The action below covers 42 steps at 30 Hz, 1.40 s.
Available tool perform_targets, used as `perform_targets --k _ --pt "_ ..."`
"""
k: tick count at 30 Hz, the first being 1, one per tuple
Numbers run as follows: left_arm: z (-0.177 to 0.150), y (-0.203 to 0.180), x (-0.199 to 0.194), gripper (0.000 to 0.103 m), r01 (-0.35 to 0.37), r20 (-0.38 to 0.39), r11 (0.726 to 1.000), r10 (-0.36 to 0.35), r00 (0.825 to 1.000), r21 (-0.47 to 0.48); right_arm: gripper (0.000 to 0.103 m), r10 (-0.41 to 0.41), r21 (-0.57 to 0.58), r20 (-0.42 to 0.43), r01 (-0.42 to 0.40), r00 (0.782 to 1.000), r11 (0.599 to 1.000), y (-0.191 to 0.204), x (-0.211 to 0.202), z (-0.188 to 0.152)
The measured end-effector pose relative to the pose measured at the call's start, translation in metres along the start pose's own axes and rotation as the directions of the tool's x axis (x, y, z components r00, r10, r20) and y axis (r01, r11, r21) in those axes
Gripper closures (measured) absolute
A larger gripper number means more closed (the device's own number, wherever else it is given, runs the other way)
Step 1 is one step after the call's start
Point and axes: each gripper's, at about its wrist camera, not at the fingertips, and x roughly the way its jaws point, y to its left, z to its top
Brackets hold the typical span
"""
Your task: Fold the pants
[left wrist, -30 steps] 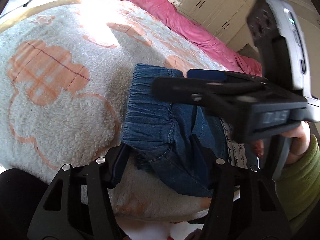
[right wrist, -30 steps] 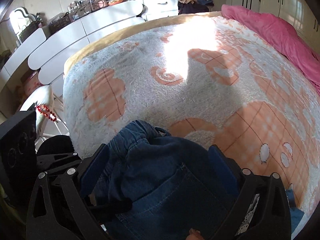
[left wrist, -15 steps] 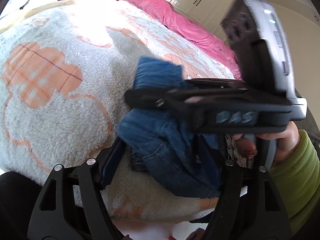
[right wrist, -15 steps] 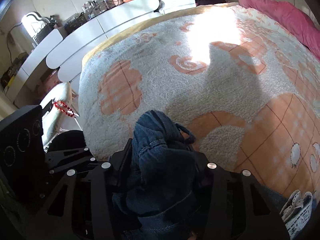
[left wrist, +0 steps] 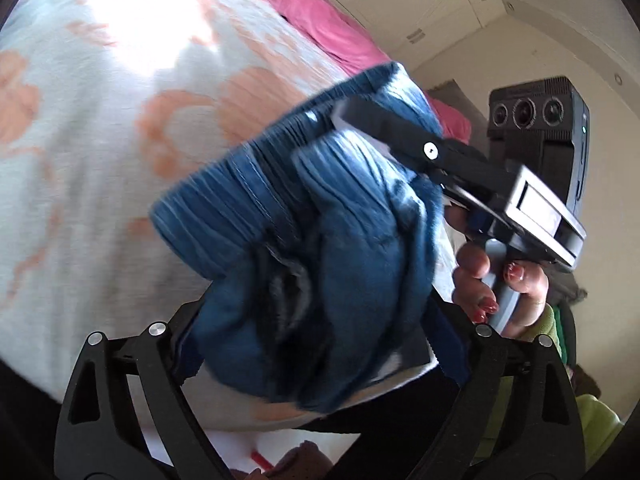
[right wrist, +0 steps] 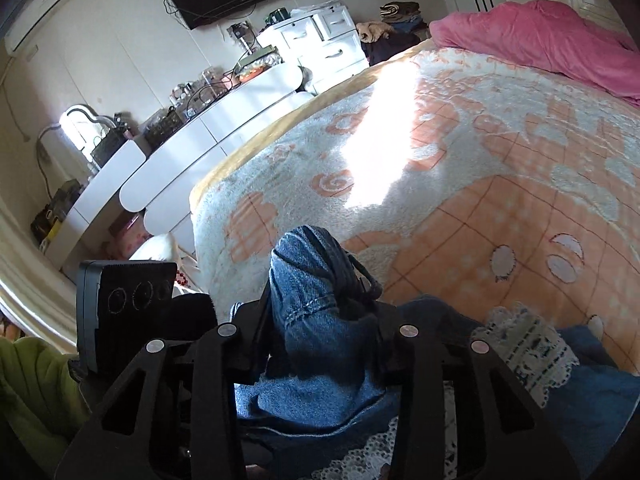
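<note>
Jeans (right wrist: 316, 312) are now bunched up and lifted clear of the blanket (right wrist: 460, 184), where a second ago they lay flat on the bed with both claws spread around them. The right claw (right wrist: 320, 320) has gone from wide open to a narrow pinch: its jaws are closing on a thick gather of denim near the waistband, and the cloth stands up between the fingers. The left claw (left wrist: 316, 340) has been spreading and its jaws are opening; the denim bundle hangs in the gap, but the pads do not seem to press it. So the pants have passed to the right side, likely to be shaken out or relaid before a fold. From the left view the elastic waistband (left wrist: 256, 184) sits above and ahead of the left claw, with the right claw's finger laid across it.
</note>
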Motion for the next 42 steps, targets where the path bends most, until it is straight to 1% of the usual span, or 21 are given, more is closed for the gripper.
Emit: perform_targets --k 3,9,11,12,14,15,17,19,22,23,24,25,27,28,30,33,34,36,39,41,42 --pt "0.000 -0.027 0.008 0.021 -0.010 -0.004 0.998 0.010 1.000 0.060 0.065 0.001 0.021 0.038 -0.002 0.999 1.000 -0.012 -0.022 -0.005" --pt "0.001 -0.064 0.024 0.021 -0.020 -0.021 0.993 0.022 1.000 0.120 0.061 -0.008 0.080 0.110 -0.001 0.994 0.997 -0.039 -0.060 -0.022" --pt "0.000 -0.075 0.031 0.021 -0.015 -0.035 0.991 0.020 0.999 0.136 0.050 -0.007 0.110 0.129 -0.008 0.992 0.994 -0.048 -0.072 -0.031" --pt "-0.001 -0.080 0.032 0.021 -0.005 -0.046 0.989 0.012 0.999 0.150 0.048 -0.009 0.121 0.142 -0.008 0.990 0.993 -0.050 -0.078 -0.036" --pt "-0.010 -0.089 0.039 0.020 0.014 -0.070 0.982 -0.001 0.998 0.186 0.040 -0.034 0.154 0.188 0.005 0.982 0.988 -0.062 -0.098 -0.048" --pt "-0.015 -0.094 0.043 0.020 0.023 -0.091 0.978 -0.004 0.996 0.209 0.039 -0.055 0.180 0.208 0.017 0.977 0.984 -0.069 -0.107 -0.054" --pt "-0.022 -0.098 0.051 0.020 0.032 -0.122 0.971 -0.002 0.993 0.239 0.038 -0.135 0.241 0.221 0.081 0.966 0.967 -0.087 -0.125 -0.068" --pt "-0.029 -0.102 0.057 0.020 0.034 -0.145 0.966 0.004 0.989 0.257 0.038 -0.220 0.269 0.202 0.162 0.954 0.950 -0.095 -0.137 -0.084" --pt "-0.034 -0.111 0.069 0.020 0.021 -0.161 0.955 0.028 0.987 0.295 0.037 -0.236 0.258 0.184 0.185 0.954 0.948 -0.089 -0.136 -0.100" --pt "-0.043 -0.113 0.072 0.020 0.007 -0.151 0.949 0.043 0.988 0.314 0.037 -0.239 0.255 0.165 0.192 0.957 0.948 -0.085 -0.131 -0.103" --pt "-0.043 -0.114 0.074 0.020 -0.003 -0.151 0.944 0.056 0.987 0.331 0.037 -0.252 0.250 0.136 0.213 0.958 0.944 -0.081 -0.124 -0.105" --pt "-0.045 -0.115 0.075 0.020 -0.013 -0.147 0.940 0.067 0.987 0.341 0.037 -0.294 0.242 0.085 0.267 0.952 0.933 -0.080 -0.115 -0.109" --pt "-0.052 -0.115 0.073 0.020 -0.012 -0.149 0.939 0.067 0.987 0.343 0.037 -0.380 0.231 0.005 0.369 0.925 0.900 -0.086 -0.098 -0.117" --pt "-0.053 -0.114 0.073 0.020 -0.014 -0.148 0.940 0.068 0.987 0.342 0.037 -0.390 0.247 -0.012 0.381 0.921 0.891 -0.093 -0.092 -0.122" --pt "-0.056 -0.112 0.073 0.020 -0.019 -0.144 0.940 0.072 0.987 0.341 0.036 -0.372 0.282 -0.012 0.360 0.928 0.889 -0.101 -0.088 -0.129" --pt "-0.055 -0.111 0.067 0.020 -0.028 -0.132 0.939 0.078 0.988 0.343 0.034 -0.381 0.289 -0.004 0.366 0.925 0.885 -0.100 -0.089 -0.130" --pt "-0.056 -0.111 0.061 0.020 -0.031 -0.127 0.938 0.079 0.989 0.344 0.034 -0.384 0.290 0.010 0.364 0.923 0.885 -0.098 -0.091 -0.129" --pt "-0.055 -0.112 0.056 0.020 -0.044 -0.111 0.935 0.088 0.990 0.352 0.032 -0.369 0.304 0.063 0.334 0.927 0.892 -0.091 -0.104 -0.127" --pt "-0.053 -0.118 0.046 0.019 -0.065 -0.083 0.928 0.102 0.991 0.367 0.032 -0.384 0.320 0.141 0.325 0.913 0.890 -0.080 -0.128 -0.127" --pt "-0.051 -0.120 0.041 0.018 -0.083 -0.060 0.923 0.114 0.992 0.377 0.025 -0.395 0.319 0.188 0.325 0.899 0.890 -0.070 -0.142 -0.131" --pt "-0.049 -0.122 0.038 0.018 -0.093 -0.045 0.919 0.120 0.992 0.383 0.025 -0.399 0.319 0.202 0.325 0.894 0.890 -0.067 -0.149 -0.132"
